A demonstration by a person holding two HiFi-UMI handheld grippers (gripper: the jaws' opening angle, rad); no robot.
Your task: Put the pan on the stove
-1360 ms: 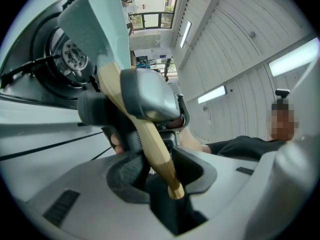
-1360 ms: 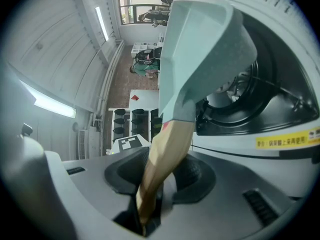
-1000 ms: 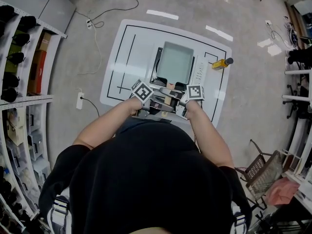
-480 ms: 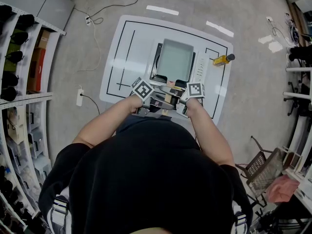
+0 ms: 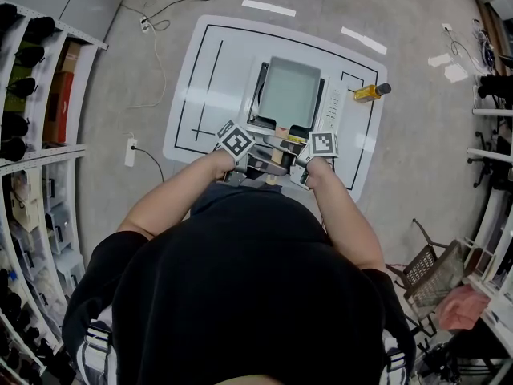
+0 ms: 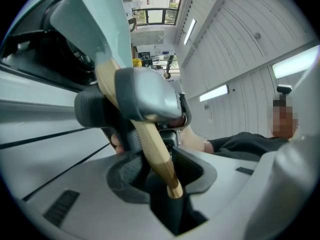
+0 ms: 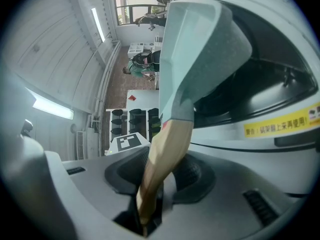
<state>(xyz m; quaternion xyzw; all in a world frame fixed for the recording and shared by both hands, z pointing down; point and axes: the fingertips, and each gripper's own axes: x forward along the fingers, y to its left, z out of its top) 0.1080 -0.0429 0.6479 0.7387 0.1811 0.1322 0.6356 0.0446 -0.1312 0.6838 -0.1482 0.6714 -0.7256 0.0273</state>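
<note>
Now left gripper (image 5: 258, 157) and right gripper (image 5: 295, 159) clamp pan (image 5: 288, 95).

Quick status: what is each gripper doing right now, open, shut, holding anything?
Left gripper: shut on the wooden handle of the pan.
Right gripper: shut on the same wooden handle.

A person in a black top stands at the near edge of a white table (image 5: 204, 79) marked with black lines. A square grey pan (image 5: 288, 93) sits over the stove (image 5: 331, 112) in the middle of the table, though I cannot tell whether it rests on it. The left gripper (image 5: 256, 156) and right gripper (image 5: 295, 159) meet at the pan's wooden handle (image 5: 276, 156) on its near side. A yellow bottle (image 5: 369, 94) is at the table's far right. Shelves (image 5: 40, 135) line the left.
</note>
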